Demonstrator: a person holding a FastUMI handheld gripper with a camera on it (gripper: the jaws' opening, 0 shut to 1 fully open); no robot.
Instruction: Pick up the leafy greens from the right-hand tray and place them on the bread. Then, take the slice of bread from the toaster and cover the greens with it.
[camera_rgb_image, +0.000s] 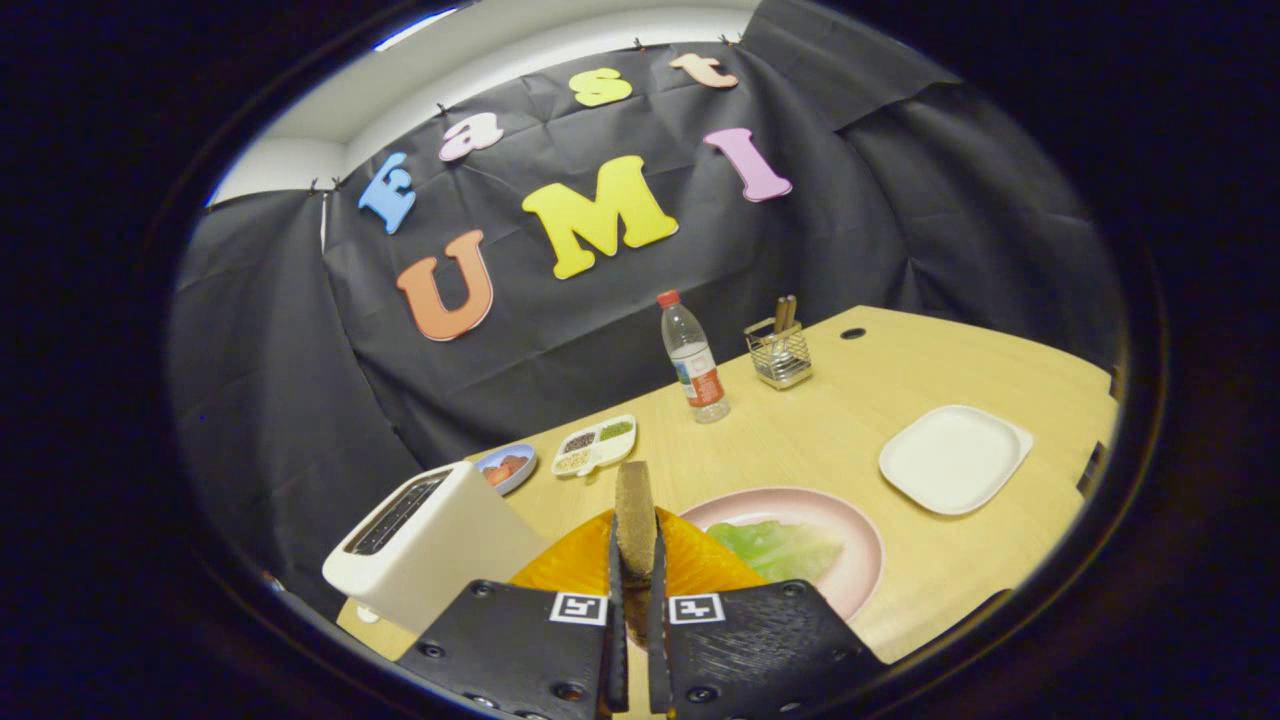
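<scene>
The slice of bread (635, 515) stands upright on edge, clamped between the jaws of the gripper (636, 575), held above the desk (900, 560); just beyond it the leafy greens (780, 548) lie on a pink plate (860, 530); an orange thing (690, 560) sits under the jaws, what it is I cannot tell; the toaster (430, 545) stands to the left; a white tray (955, 458), a water bottle (695, 358) and a wire caddy (780, 352) lie further off.

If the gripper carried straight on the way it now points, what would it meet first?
The gripper, shut on the bread slice, points over the pink plate toward the divided dish. That dish or the table near it seems first; depth is unclear.
</scene>
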